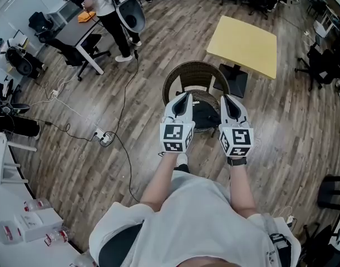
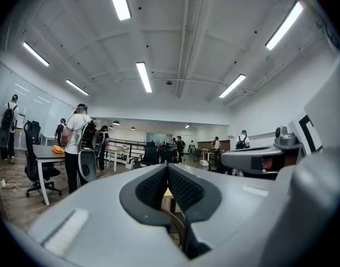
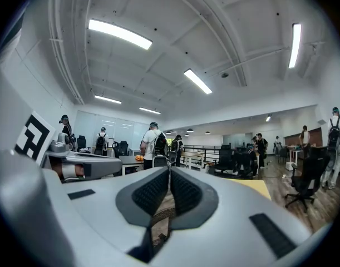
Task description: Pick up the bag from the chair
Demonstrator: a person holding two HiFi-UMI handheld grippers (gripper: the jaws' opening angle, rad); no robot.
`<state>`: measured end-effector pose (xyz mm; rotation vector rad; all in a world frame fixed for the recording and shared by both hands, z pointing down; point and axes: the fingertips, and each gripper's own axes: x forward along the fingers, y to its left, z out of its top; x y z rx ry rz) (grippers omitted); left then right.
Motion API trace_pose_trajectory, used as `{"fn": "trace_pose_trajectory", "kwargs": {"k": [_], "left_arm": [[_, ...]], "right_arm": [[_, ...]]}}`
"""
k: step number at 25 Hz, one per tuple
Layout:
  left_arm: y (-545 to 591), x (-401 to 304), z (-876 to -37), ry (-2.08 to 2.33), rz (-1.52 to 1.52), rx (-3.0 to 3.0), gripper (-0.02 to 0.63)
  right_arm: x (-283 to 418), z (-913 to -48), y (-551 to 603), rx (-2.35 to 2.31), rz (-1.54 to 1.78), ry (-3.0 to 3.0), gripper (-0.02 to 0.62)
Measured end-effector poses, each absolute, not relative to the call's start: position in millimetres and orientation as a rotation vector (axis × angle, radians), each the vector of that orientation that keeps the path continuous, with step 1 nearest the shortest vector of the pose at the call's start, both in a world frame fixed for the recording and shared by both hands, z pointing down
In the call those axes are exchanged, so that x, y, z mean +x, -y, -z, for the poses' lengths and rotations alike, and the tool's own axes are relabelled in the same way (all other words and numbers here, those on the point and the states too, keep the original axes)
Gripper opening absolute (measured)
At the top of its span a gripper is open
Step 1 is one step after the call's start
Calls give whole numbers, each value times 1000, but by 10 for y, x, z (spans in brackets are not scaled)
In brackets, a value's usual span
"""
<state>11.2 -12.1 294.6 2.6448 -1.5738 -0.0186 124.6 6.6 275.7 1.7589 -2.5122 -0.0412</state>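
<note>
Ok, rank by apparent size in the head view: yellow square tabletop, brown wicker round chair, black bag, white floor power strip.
1. Yellow square tabletop and brown wicker round chair: alike, unranked.
2. Black bag, partly hidden.
3. White power strip.

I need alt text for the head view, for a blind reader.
Seen from above, a person holds the left gripper and the right gripper, both shut, side by side over a round wicker chair with a black bag on its seat. A yellow table stands beyond, on a wooden floor.
</note>
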Motion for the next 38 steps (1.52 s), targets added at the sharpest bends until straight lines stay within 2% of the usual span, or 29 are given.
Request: {"fn": "trace_pose_trajectory", "kwargs": {"k": [15,24,38], "left_arm": [[1066,-248,-3189,1496,-5,2647,11],[1318,-585,-3865,1466,-102,2530,11],[1764,-595,-5240,1428,-296,2308,9]], "right_arm": [[719,-3024,926,1708,-9,2491,14],[524,-3695,1080,1634,-143,2394,14],[622,-5072,1549,1478,-415,2314,14]]}}
